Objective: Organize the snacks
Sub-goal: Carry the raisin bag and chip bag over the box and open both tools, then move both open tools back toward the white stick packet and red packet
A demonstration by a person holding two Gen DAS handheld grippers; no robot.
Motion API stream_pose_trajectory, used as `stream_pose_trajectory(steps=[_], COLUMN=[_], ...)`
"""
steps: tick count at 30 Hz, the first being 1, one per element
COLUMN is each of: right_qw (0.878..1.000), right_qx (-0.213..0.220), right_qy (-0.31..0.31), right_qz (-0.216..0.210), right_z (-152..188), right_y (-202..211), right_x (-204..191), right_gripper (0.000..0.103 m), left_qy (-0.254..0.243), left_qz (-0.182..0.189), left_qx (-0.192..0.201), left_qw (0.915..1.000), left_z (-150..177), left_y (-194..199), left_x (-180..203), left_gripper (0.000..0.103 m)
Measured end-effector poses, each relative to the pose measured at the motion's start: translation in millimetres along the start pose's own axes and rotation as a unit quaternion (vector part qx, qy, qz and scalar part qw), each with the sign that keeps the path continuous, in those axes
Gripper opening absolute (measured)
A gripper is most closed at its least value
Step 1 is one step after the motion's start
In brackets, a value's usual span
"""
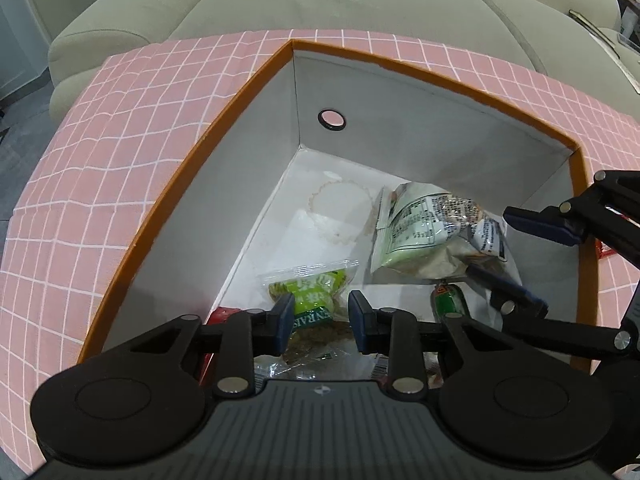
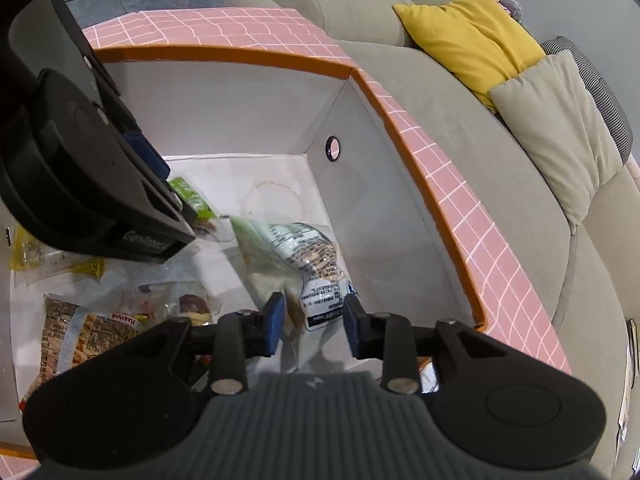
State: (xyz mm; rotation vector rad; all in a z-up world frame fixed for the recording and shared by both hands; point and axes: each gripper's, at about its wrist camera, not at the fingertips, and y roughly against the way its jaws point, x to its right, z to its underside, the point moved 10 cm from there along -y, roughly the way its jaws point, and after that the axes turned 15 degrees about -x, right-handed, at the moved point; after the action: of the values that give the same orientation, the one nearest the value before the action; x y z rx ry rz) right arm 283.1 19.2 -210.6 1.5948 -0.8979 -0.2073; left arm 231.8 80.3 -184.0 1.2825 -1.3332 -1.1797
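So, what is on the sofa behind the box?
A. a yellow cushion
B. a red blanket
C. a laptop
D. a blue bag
A: a yellow cushion lies on the sofa behind the box; no blanket, bag or laptop shows there.

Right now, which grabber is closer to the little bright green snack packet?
Left. The left gripper straddles the green packet, its jaws apart. The right gripper sits off to the side, over the pale bag.
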Motion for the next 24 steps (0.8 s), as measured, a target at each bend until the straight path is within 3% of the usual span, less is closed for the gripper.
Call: stream_pose_trajectory(steps=[6, 16, 24], right_qw=[1.000, 0.999, 0.993], right_qx=[0.008, 0.033, 0.050], right_qy=[0.002, -0.035, -0.094], right_qz=[-0.001, -0.018, -0.043], right_z=[1, 5, 25], right_y=[10, 43, 72], right_x=[0, 14, 20], right_gripper=[0.046, 0.065, 0.069], left_qy=[-0.002, 0.012, 0.026], left_qz=[0.001, 0.002, 0.002], left_qx=[0.009, 0.037, 0.074], left_qw=[1.0000, 0.9992, 0.9969], left_z=[4, 9, 25], left_y=[12, 48, 81], left_x=[2, 5, 10], left_gripper=[0.054, 0.060, 0.064])
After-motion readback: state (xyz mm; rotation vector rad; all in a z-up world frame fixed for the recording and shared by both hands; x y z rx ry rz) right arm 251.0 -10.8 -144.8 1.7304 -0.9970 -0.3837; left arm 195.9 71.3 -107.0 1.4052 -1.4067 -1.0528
